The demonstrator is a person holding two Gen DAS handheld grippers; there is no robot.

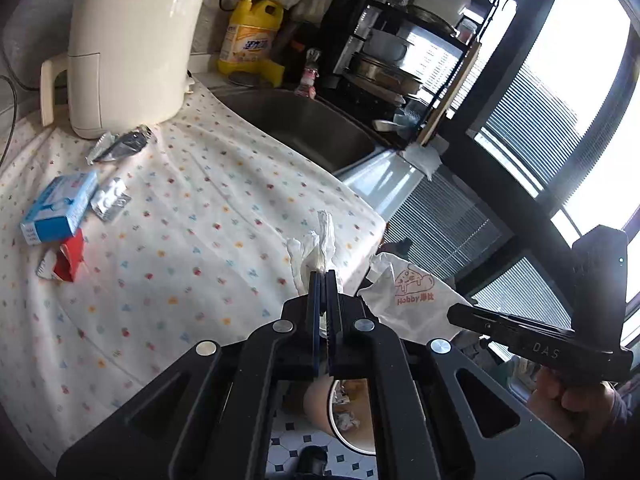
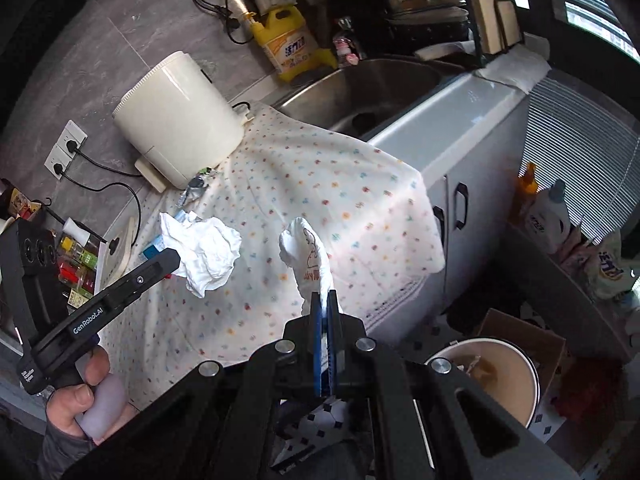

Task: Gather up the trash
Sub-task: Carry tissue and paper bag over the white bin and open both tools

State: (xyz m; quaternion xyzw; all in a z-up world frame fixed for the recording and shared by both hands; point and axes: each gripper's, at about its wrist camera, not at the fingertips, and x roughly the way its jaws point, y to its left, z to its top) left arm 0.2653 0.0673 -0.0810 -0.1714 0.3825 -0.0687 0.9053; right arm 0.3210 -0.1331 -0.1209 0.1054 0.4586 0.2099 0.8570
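Far to my left on the dotted cloth (image 1: pixel 192 216) lie the scraps not yet gathered: a blue and white carton (image 1: pixel 60 208) with a torn red packet (image 1: pixel 70 258) just below it, a crumpled foil blister (image 1: pixel 110 198) touching the carton's right side, and a dark foil wrapper (image 1: pixel 120 145) at the foot of the cream air fryer (image 1: pixel 132 44). All of these sit well apart from both my tongs. Next comes my left gripper (image 1: pixel 324 274), its two fingers pressed together on a crumpled white tissue (image 1: pixel 316 246) that sticks up past the tips, above the cloth's near edge. Right of that, my right gripper (image 2: pixel 325 296) is likewise clamped, pinching a white printed napkin (image 2: pixel 308 254) that stands up from between the tips; from the left camera the same napkin (image 1: pixel 408 300) shows just beside the tissue, off the counter's edge. Behind both lie the steel sink (image 2: pixel 380 92) and a yellow detergent jug (image 1: pixel 252 36). Lower right, on the tiled floor, stands a round bin (image 2: pixel 500 380) with scraps inside, below and to the right of my right gripper's tips.
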